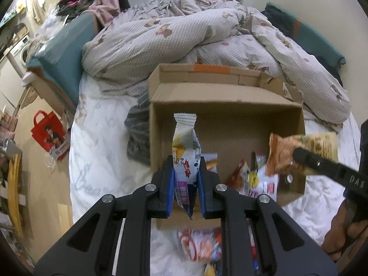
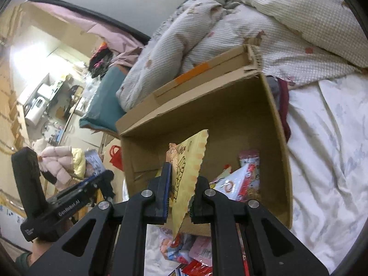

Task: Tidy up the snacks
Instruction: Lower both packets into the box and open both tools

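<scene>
Open brown cardboard box (image 1: 230,124) sits centre frame on the white-sheeted bed (image 1: 96,151), flaps up along its far edge, against the rumpled checked duvet (image 1: 174,39). Box floor is mostly bare at the far side; loose snack packets (image 1: 250,177) lie heaped in the near right corner. More packets (image 2: 195,248) lie on the sheet just outside the near wall.

Left hand-held gripper (image 1: 185,172), lower centre, is clenched on a white-and-blue snack pouch (image 1: 185,142), held upright over the box's near left edge.

Right hand-held gripper (image 2: 181,184) is clenched on a pale yellow, zigzag-edged packet (image 2: 188,161), tilted, above the near wall. In the left view it enters from the right edge, its packet over the box's right wall.
</scene>
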The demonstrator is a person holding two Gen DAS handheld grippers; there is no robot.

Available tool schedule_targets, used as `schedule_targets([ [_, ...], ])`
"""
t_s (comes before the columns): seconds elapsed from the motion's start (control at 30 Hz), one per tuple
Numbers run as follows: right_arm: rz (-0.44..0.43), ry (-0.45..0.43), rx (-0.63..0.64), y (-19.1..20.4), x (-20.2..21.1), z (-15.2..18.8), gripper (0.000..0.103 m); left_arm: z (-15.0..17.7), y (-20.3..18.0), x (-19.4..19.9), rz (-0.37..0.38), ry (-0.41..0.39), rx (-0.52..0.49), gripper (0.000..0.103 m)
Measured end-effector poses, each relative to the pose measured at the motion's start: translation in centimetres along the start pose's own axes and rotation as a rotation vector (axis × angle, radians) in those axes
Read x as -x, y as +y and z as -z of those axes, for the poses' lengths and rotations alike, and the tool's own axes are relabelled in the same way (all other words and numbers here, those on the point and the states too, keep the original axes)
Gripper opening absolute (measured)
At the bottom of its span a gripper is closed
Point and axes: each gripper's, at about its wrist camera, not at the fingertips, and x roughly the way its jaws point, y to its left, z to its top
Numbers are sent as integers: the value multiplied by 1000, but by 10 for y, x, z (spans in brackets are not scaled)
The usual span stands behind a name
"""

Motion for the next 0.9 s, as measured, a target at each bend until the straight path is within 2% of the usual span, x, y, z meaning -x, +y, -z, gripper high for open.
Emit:
schedule_targets([
  [0.13,17,21,-64,-14,-6,-2,13,-7,-13,-11,5,-3,-21,15],
  [0.47,58,64,-82,-19,-24,2,14,-9,-24,-51,-19,50,-44,16],
  [0.7,35,78,-91,-20,-33,0,17,-7,-22,-67,-21,75,-35,16],
  [0.83,65,53,-126,-27,-27,-3,18,-6,-24,-69,-46,77,-61,17],
  [0.9,89,44,-135,-31,-23,-5,18,-7,-24,-68,-44,73,-53,23],
])
